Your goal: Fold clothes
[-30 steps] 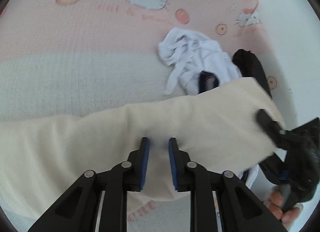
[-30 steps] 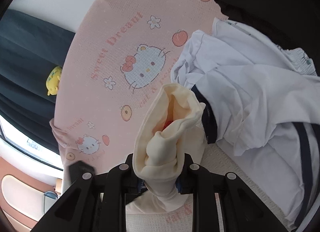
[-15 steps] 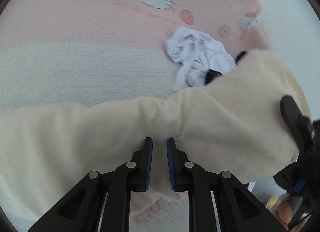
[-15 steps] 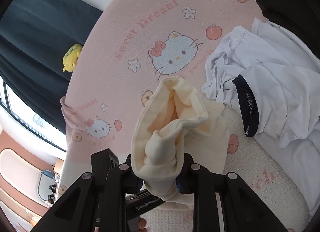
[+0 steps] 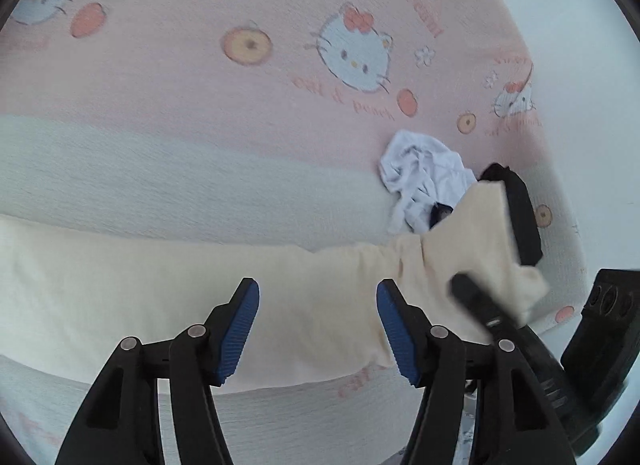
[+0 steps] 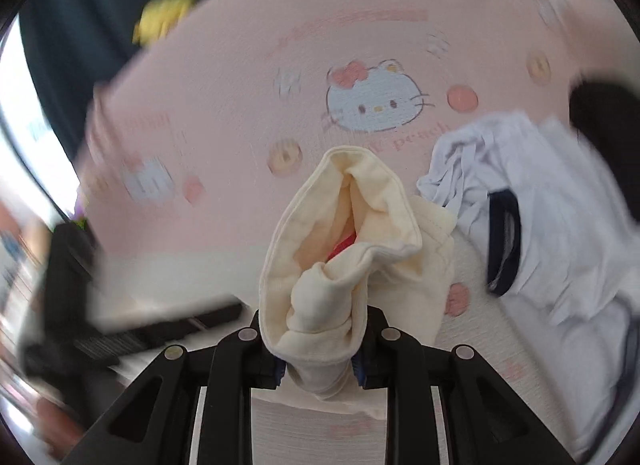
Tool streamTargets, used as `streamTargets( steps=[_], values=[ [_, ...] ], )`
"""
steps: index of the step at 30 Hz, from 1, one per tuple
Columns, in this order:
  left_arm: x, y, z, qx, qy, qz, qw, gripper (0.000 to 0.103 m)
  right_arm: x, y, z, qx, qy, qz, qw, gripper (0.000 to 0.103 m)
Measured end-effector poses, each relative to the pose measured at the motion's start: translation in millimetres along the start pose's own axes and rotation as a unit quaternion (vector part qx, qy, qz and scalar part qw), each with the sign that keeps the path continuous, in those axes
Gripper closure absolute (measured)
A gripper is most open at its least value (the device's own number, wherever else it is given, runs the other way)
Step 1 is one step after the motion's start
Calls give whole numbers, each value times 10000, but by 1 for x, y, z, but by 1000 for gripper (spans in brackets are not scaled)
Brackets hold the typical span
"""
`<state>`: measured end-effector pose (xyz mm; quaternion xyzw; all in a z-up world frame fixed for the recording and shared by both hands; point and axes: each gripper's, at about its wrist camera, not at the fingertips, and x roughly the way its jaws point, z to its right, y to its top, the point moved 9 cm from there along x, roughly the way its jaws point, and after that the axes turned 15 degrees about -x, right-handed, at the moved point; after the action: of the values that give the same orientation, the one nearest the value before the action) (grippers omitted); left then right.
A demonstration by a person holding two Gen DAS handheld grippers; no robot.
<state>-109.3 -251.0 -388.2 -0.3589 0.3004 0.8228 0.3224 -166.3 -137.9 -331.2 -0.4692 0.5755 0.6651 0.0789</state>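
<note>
- Jaws: left gripper (image 5: pixel 318 325) has just been opening and stands wide, blue pads clear of the cream garment (image 5: pixel 200 289) lying below and between them; right gripper (image 6: pixel 320 365) is clamped narrow on a bunched end of the same cream garment (image 6: pixel 344 241).
- Location: garment stretches as a long band across the near part of the bed cover (image 5: pixel 200 77), its right end lifted towards the bed's right edge.
- Risk: with only one grip remaining, the freed span is likely to sag or twist, and the fold line may be lost.
- Risk: the pinch is on a thick wad; a sideways pull could slip layers out or drag the whole piece off square.
- Risk: the white garment (image 5: pixel 424 181) and black garment (image 5: pixel 516 205) lie just beside the lifted end; it could snag or land on them.
- Surface: soft pink-and-white printed cover, slightly rumpled.
- Room: dark curtain (image 6: pixel 100 25) and a yellow object (image 6: pixel 164 13) beyond the far edge, blurred; bright window at the left.
</note>
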Motion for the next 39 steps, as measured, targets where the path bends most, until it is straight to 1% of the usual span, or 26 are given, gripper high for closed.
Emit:
streamTargets(
  steps=[1, 3, 5, 6, 8, 10, 11, 13, 14, 15, 16, 19, 20, 21, 23, 25, 26, 27, 28, 30, 31, 32, 33, 35, 37, 39],
  values=[
    [-4, 2, -4, 5, 50, 27, 10000, 44, 5, -2, -8, -326, -235, -134, 9991, 79],
    [-11, 6, -13, 9, 150, 70, 9999, 44, 16, -7, -23, -971, -674, -367, 9923, 79],
    [-19, 7, -24, 3, 229, 85, 9997, 44, 25, -12, -40, -1658, -1141, -583, 9778, 78],
    [-22, 7, -29, 3, 241, 91, 9997, 44, 29, -14, -48, -2044, -1392, -676, 9666, 78],
    [-28, 7, -40, -35, 302, 111, 9995, 44, 39, -20, -65, -2802, -1819, -851, 9387, 78],
    [-35, 8, -56, -108, 480, 148, 9987, 44, 49, -28, -77, -3357, -2062, -955, 9141, 76],
    [-38, 8, -64, -163, 459, 144, 9987, 44, 54, -32, -83, -3626, -2163, -1005, 9009, 75],
    [-44, 10, -77, -358, 329, 137, 9987, 44, 63, -44, -96, -4152, -2193, -1072, 8764, 73],
    [-46, 12, -83, -473, 325, 143, 9982, 44, 68, -52, -102, -4446, -2213, -1103, 8609, 72],
    [-47, 15, -90, -594, 354, 154, 9975, 44, 72, -60, -108, -4681, -2199, -1136, 8483, 72],
    [-48, 17, -92, -694, 300, 138, 9970, 44, 76, -68, -113, -4905, -2185, -1167, 8355, 72],
    [-45, 21, -88, -918, -46, 16, 9958, 42, 89, -84, -119, -5296, -2313, -1208, 8071, 72],
    [-42, 20, -82, -886, -126, -43, 9960, 39, 91, -86, -119, -5373, -2368, -1190, 8006, 72],
    [-38, 20, -75, -823, -158, -92, 9964, 35, 92, -88, -119, -5437, -2413, -1176, 7952, 72],
    [-30, 19, -62, -697, -223, -191, 9971, 31, 91, -88, -117, -5390, -2342, -1188, 8003, 72],
    [-22, 18, -49, -480, -108, -276, 9984, 30, 90, -88, -116, -5413, -2265, -1169, 8013, 71],
    [-20, 18, -44, -372, -72, -316, 9988, 30, 89, -88, -115, -5492, -2292, -1155, 7953, 71],
    [-18, 16, -39, -264, -70, -362, 9990, 30, 88, -88, -115, -5577, -2324, -1144, 7886, 68],
    [-17, 14, -33, -153, -76, -414, 9990, 30, 86, -88, -118, -5694, -2387, -1153, 7782, 66],
    [-13, 10, -21, 70, -88, -516, 9986, 30, 81, -89, -119, -5922, -2514, -1197, 7562, 55],
    [-13, 8, -17, 149, -92, -541, 9984, 30, 76, -88, -118, -5972, -2549, -1201, 7510, 51],
    [-14, 7, -16, 197, -101, -554, 9982, 30, 69, -88, -118, -5970, -2537, -1193, 7516, 47],
    [-15, 5, -14, 238, -115, -570, 9980, 30, 61, -89, -116, -5931, -2484, -1176, 7568, 43],
    [-17, 2, -10, 271, -151, -616, 9976, 30, 43, -93, -110, -5842, -2413, -1156, 7662, 38],
    [-17, -2, -3, 314, -214, -679, 9970, 30, 26, -97, -103, -5757, -2346, -1139, 7749, 37],
    [-18, -7, 5, 423, -231, -720, 9962, 30, 10, -104, -93, -5764, -2394, -1172, 7725, 37]
  ],
)
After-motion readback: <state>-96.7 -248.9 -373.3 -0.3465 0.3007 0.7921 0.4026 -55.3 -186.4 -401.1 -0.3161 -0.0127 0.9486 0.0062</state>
